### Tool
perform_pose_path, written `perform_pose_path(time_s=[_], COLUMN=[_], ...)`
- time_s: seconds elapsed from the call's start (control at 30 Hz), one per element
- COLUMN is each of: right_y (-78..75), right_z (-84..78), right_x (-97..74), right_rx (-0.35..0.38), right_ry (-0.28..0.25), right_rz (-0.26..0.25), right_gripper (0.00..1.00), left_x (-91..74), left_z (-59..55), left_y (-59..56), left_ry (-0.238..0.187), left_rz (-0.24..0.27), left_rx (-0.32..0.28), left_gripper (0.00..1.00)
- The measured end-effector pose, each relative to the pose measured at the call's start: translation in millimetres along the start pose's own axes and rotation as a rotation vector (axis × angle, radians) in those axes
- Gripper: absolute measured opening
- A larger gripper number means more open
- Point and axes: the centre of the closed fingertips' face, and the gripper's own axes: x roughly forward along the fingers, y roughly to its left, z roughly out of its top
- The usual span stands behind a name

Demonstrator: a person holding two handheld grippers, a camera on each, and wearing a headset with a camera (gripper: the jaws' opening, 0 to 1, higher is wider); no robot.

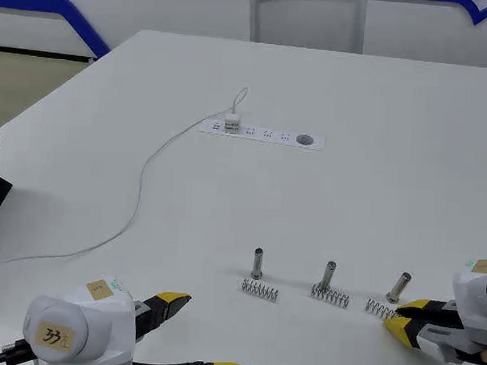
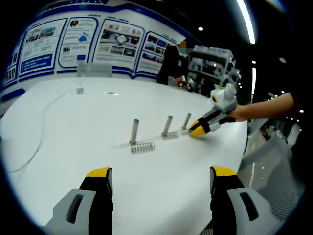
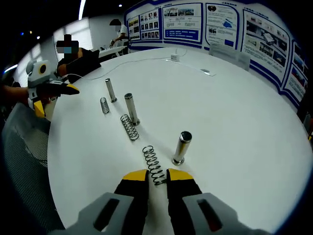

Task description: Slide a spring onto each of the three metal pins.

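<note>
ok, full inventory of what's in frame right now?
silver metal pins: 3, silver, upright in a row, near side of table
coiled wire springs: 3, silver, lying flat, one by each pin's base
white table: 1, white, under everything
white power strip: 1, white, mid-table beyond the pins
white cube plug: 1, white, strip's left end
thin white cable: 1, white, from plug leftwards
grey chair back: 1, grey, table's far side
blue-and-white wall posters: several, wall behind table
left claw: 1, yellow tips, open, left of pins
right claw: 1, yellow tips, jaws narrowly apart around rightmost spring's end; grip unclear
</note>
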Motion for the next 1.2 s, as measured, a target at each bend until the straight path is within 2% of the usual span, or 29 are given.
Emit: perform_pose_path(time_s=[0.53, 0.63, 0.8, 1.2], right_y=[6.4, 10.7, 10.8, 17.4], right_z=[-5.6, -7.2, -8.2, 3.5], right_x=[-6.3, -6.6, -8.6, -29.0], right_rx=[0.024, 0.008, -0.001, -0.005], right_ry=[0.02, 0.025, 0.03, -0.014], right_rz=[0.027, 0.037, 0.024, 0.016], right_gripper=[0.11, 0.11, 0.11, 0.1], left_x=[-0.4, -0.1, 0.3, 2.2], left_z=[2.0, 1.2, -0.3, 0.9], left_y=[-1.5, -1.9, -2.8, -7.5], left_ry=[-0.006, -0.002, 0.006, 0.003], left_rz=[-0.004, -0.007, -0.009, -0.037], left_rx=[0.006, 0.008, 0.015, 0.017], left_gripper=[0.83, 0.83, 0.83, 0.83])
